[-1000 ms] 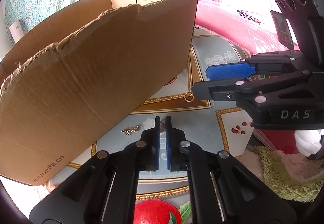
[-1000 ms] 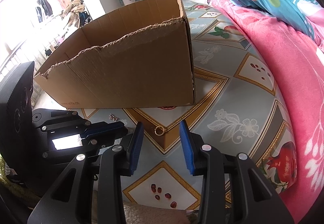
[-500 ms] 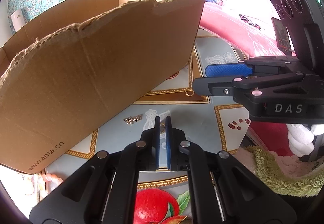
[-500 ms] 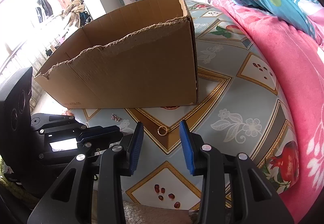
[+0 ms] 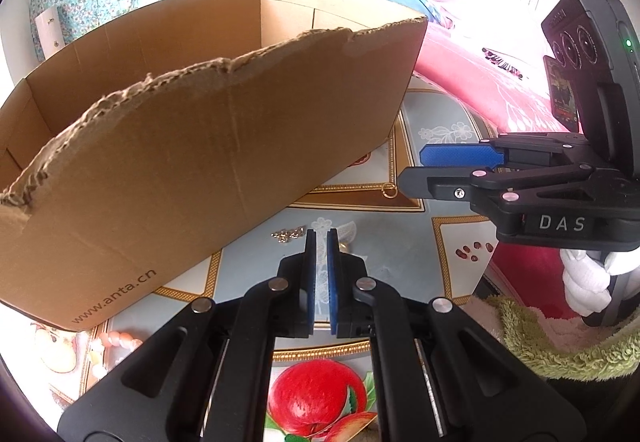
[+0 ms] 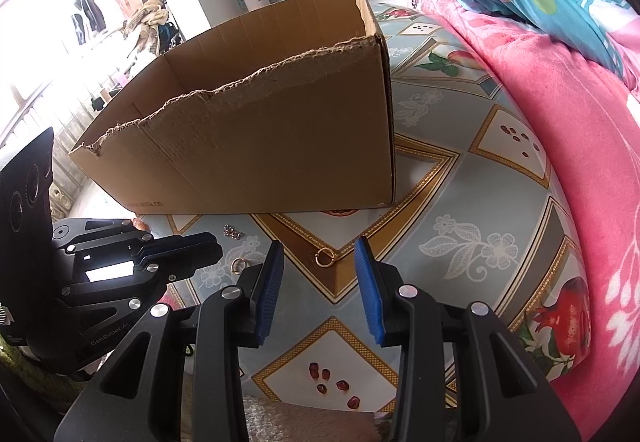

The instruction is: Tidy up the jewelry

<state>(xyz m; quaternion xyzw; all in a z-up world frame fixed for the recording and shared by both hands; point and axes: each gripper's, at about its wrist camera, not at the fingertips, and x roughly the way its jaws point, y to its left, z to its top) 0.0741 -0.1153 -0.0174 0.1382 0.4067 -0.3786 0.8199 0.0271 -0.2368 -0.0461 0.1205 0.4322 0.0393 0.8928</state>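
While the left gripper [image 5: 321,242] is held nearly shut on nothing, the right gripper [image 6: 319,274] is kept partly open, empty; a small gold ring [image 6: 325,256] lies on the patterned cloth [image 6: 460,202] beyond its tips, near the torn brown cardboard box [image 6: 280,138].

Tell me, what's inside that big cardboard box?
Only bare inner walls of the cardboard box show, brown and plain. Its torn front wall hides the floor from both views, so whether any jewelry lies inside cannot be told.
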